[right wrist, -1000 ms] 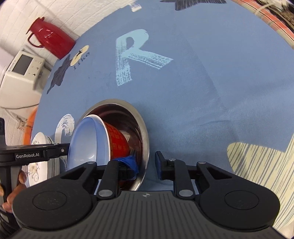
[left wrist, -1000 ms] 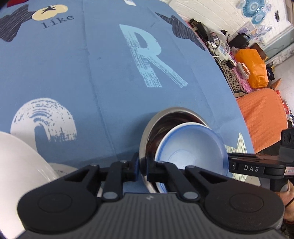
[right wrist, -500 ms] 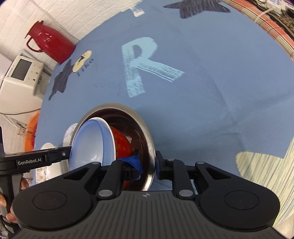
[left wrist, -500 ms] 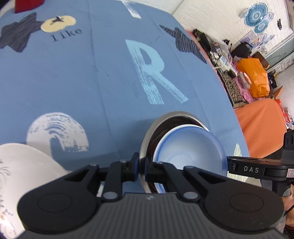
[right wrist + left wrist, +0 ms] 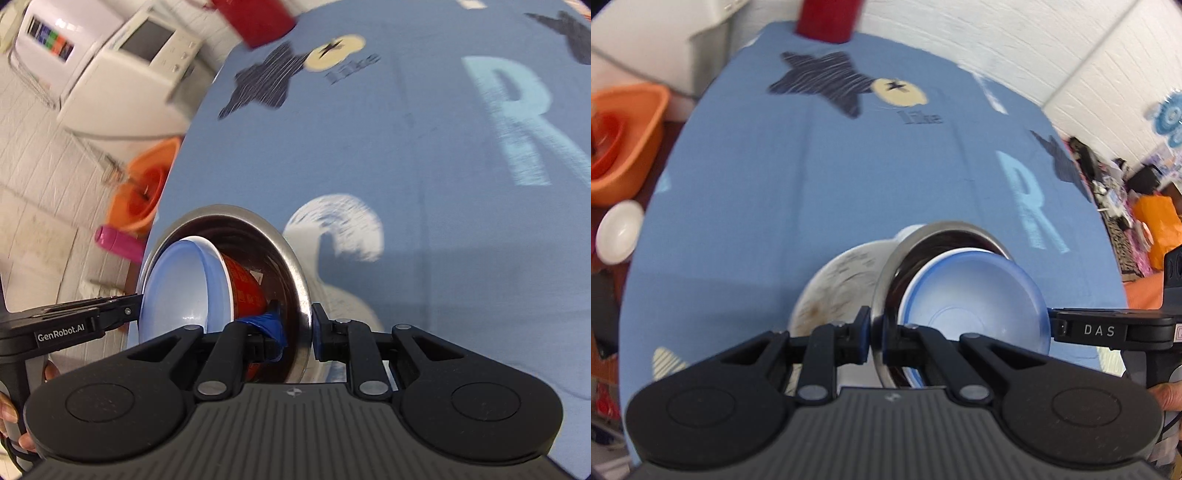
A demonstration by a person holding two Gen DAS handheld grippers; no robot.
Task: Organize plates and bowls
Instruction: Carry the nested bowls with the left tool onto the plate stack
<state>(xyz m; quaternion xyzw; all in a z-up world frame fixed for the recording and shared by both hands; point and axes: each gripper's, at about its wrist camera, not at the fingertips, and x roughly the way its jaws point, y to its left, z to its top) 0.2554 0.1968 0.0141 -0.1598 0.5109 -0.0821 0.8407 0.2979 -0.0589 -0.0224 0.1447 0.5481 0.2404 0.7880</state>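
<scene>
A steel bowl [image 5: 945, 230] [image 5: 240, 218] hangs above the blue tablecloth, tilted, with a red bowl with a pale blue inside [image 5: 971, 299] [image 5: 181, 288] nested in it. My left gripper [image 5: 875, 338] is shut on the steel bowl's rim on one side. My right gripper [image 5: 297, 332] is shut on the rim on the opposite side. Just below and left of the bowls in the left wrist view lies a white patterned plate [image 5: 838, 288] on the table; a sliver of the white plate [image 5: 347, 306] shows in the right wrist view.
An orange basin [image 5: 624, 136] [image 5: 142, 192] and a small white bowl [image 5: 618, 230] sit off the table's left side. A red jug [image 5: 827, 16] [image 5: 251, 20] stands at the far edge. White appliances [image 5: 129, 62] stand on the tiled floor beyond the table.
Both grippers have carried the stacked bowls to the left, over the white plate. The right gripper, open a second ago, closed on the steel rim.
</scene>
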